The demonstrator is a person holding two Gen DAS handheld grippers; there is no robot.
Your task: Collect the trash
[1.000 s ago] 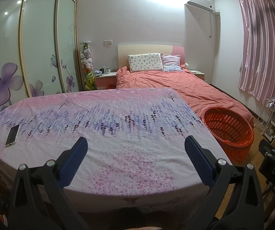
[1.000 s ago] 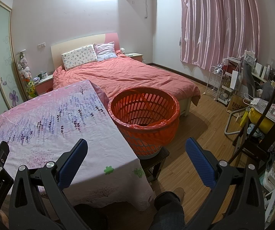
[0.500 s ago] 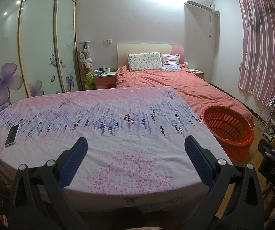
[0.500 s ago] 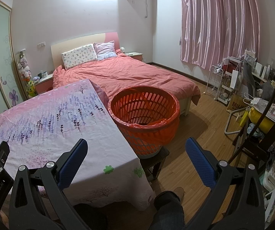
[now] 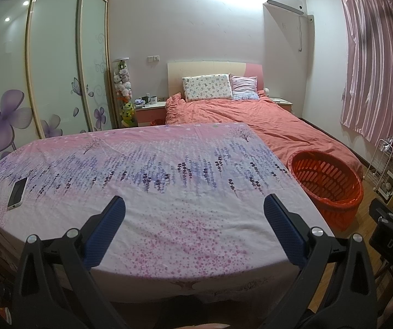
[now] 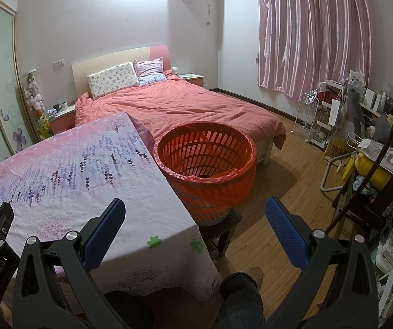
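Left claw and right claw are held wide apart, nothing gripped, parked at the near tabletop edge. No trash is seen; only a phone. Lined orange basket is set beside the tabletop, probably for easy drops.

Bedroom: bed with coral duvet against the back wall, pink curtains at right, wood floor. Sliding wardrobe with purple flower decals at left; air conditioner high on the wall.

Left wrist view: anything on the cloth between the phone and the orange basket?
Nothing: only bare floral tablecloth lies between the phone and the orange basket in the left wrist view.
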